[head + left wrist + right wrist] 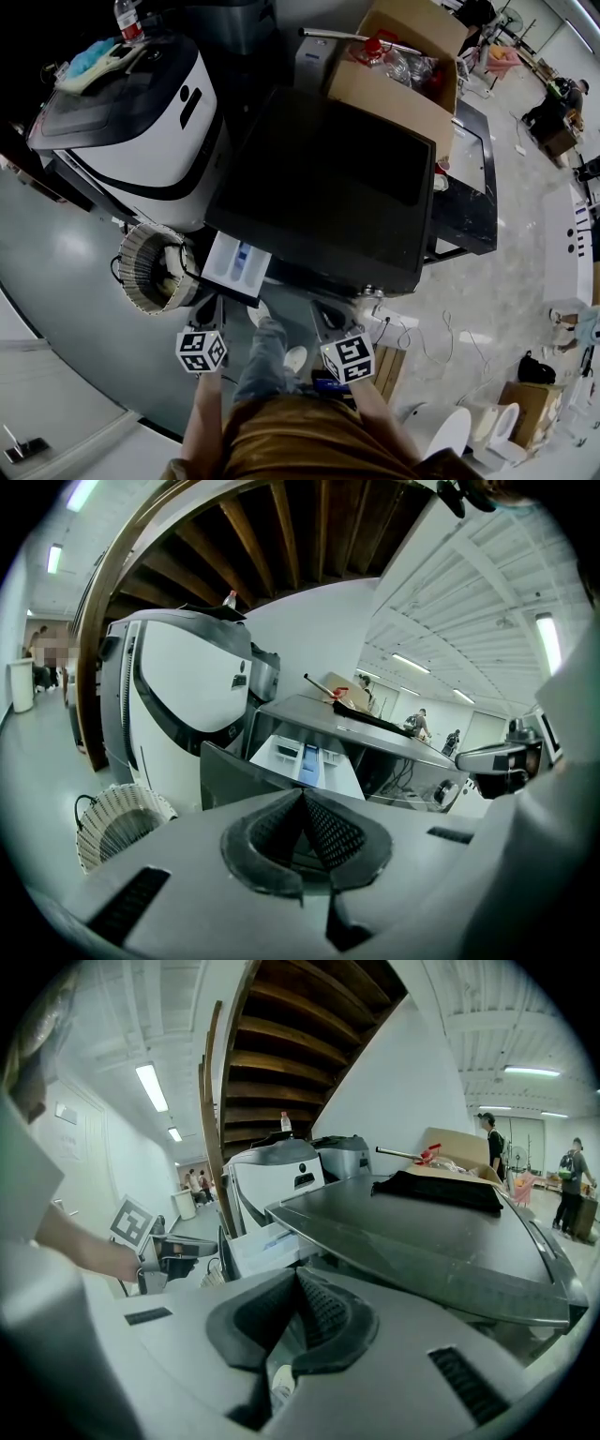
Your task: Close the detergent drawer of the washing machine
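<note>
My fingers first: the left gripper (303, 801) has its ribbed pads pressed together with nothing between them, and the right gripper (296, 1283) is closed and empty in the same way. The detergent drawer (239, 267) stands pulled out from the left front corner of the washing machine (328, 187), with its white tray and blue compartment open to view. My left gripper sits just in front of the drawer's dark face and seems not to touch it. Closed jaws make a good blunt pusher, so I would set the left tip on the middle of that face and drive straight along the slide, keeping level. An off-centre push could rack the drawer, and a high one could slip over the edge into the tray. The right gripper can stay back, clear of the corner. Around me the machine's lid is dark and flat, with a cardboard box (403, 66) behind it. A woven basket (150, 267) sits on the glossy grey floor (56, 272) just beside the drawer, next to a rounded white machine (131, 103). Wooden stair undersides (281, 1016) rise overhead, and people stand far off.
</note>
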A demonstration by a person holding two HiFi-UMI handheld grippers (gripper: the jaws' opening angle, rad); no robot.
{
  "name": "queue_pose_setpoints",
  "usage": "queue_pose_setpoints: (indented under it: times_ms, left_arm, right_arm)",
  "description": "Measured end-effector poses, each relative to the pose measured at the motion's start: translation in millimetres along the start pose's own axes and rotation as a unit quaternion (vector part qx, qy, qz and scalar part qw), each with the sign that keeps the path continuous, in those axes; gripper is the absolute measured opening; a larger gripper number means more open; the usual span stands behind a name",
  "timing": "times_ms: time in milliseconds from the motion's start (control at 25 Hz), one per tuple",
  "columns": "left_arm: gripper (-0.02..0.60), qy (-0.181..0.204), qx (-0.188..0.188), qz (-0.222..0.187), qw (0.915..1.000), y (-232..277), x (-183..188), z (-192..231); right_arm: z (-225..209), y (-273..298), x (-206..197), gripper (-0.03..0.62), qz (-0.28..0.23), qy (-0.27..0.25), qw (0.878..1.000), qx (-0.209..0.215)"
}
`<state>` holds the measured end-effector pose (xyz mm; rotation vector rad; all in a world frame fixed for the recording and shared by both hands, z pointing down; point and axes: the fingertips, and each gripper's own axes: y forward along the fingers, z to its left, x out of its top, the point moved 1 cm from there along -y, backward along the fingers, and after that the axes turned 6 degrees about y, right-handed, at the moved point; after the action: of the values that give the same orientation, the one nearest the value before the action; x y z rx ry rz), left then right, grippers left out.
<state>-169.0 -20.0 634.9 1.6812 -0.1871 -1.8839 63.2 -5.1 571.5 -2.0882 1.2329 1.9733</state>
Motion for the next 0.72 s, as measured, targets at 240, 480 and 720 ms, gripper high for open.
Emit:
queue_pose_setpoints:
  times_ms: [240,480,720]
  left_arm:
    - [0.025,0.001,-0.005,0.000,1.0000,6.0,2.9,-1.2]
    - [0.025,0.004,-0.012,0.001,0.9999,9.6,5.7,-1.5]
    - [0.025,0.011,-0.019,0.003,0.9998,19.8,10.8,-2.2]
  right_arm:
    - [1.2,3.1,-1.9,0.012,0.003,0.003,1.000,0.005]
    - [5.3,9.0,0.5,0.012,0.004,0.002,1.000,0.011]
    - [10.0,15.9,1.6,0.012,0.007,0.002,1.000,0.021]
